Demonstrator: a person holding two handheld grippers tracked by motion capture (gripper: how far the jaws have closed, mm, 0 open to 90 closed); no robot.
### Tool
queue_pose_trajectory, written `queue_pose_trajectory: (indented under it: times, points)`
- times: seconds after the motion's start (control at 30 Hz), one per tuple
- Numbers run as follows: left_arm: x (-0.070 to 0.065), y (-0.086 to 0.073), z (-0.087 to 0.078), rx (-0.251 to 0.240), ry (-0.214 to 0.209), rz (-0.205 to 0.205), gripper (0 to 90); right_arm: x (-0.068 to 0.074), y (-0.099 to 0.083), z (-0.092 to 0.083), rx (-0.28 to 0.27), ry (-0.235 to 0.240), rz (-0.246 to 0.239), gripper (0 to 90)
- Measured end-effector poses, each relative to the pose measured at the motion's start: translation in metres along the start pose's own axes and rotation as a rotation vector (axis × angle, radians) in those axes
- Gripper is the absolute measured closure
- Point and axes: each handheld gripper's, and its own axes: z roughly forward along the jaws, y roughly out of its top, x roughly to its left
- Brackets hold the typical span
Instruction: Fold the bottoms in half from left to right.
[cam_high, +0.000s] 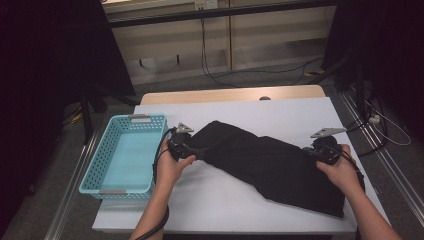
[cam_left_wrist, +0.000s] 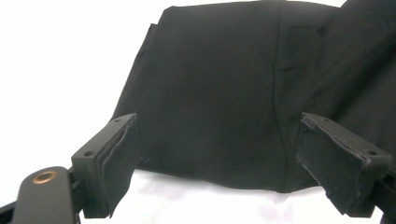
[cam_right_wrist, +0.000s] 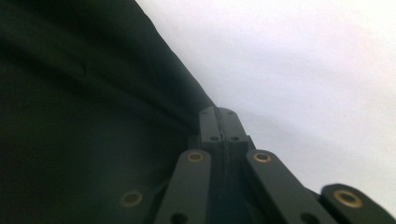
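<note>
Garment (cam_high: 270, 165) black, basket (cam_high: 100, 165) beside left claw (cam_left_wrist: 217, 154), wide; right claw (cam_right_wrist: 219, 116) pinching garment edge.

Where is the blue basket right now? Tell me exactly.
In the high view the blue basket sits at the left edge of the white table, just left of the left gripper and apart from the black garment.

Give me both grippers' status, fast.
Left gripper: open, jaws spread at the edge of the black garment.
Right gripper: shut at the garment's edge; a grip on the cloth cannot be told.
</note>
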Motion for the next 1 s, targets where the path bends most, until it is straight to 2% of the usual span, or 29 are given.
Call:
queue_pose_trajectory:
  times: [0.07,0.23,0.33,0.37,0.43,0.5,0.57,0.63,0.7,0.77,0.8,0.87,0.9,0.93,1.0]
  points:
    - [0.002,0.001,0.0,0.0,0.006,-0.001,14.8,0.0,-0.002,0.0,0.002,-0.01,0.003,90.0]
    - [0.008,0.006,0.004,-0.004,0.062,0.005,15.0,-0.001,-0.003,-0.002,-0.003,-0.021,-0.004,90.0]
    - [0.013,0.008,0.012,-0.005,0.078,-0.013,16.9,-0.005,-0.008,-0.001,-0.025,0.005,0.027,88.7]
    - [0.016,0.009,0.014,-0.006,0.094,-0.016,18.7,-0.006,-0.009,-0.001,-0.03,0.004,0.034,85.2]
    - [0.021,0.011,0.019,-0.006,0.101,-0.028,19.9,-0.006,-0.01,-0.003,-0.031,-0.002,0.039,75.8]
    - [0.026,0.013,0.024,-0.002,0.124,-0.017,23.2,-0.005,-0.012,-0.005,-0.044,-0.008,0.034,69.6]
    - [0.029,0.015,0.029,0.003,0.12,-0.03,26.1,-0.003,-0.015,-0.007,-0.055,-0.007,0.043,61.6]
    - [0.031,0.018,0.034,0.018,0.123,-0.008,29.9,-0.001,-0.017,-0.009,-0.061,-0.004,0.045,54.6]
    - [0.033,0.019,0.039,0.03,0.137,-0.005,31.9,0.001,-0.018,-0.012,-0.064,0.027,0.052,50.3]
    - [0.033,0.02,0.045,0.035,0.132,-0.004,34.3,0.004,-0.018,-0.015,-0.068,0.03,0.048,46.1]
    - [0.034,0.02,0.047,0.051,0.131,0.013,37.2,0.006,-0.019,-0.016,-0.069,0.035,0.044,44.8]
    - [0.037,0.018,0.052,0.059,0.133,-0.017,42.5,0.01,-0.019,-0.02,-0.072,0.038,0.027,42.0]
    - [0.038,0.017,0.053,0.047,0.124,-0.037,48.4,0.012,-0.02,-0.021,-0.073,0.039,0.019,41.0]
    - [0.04,0.018,0.053,0.052,0.117,-0.039,49.7,0.014,-0.02,-0.023,-0.077,0.042,0.019,39.6]
    - [0.04,0.02,0.054,0.058,0.077,-0.068,63.3,0.016,-0.021,-0.027,-0.09,0.052,0.017,38.3]
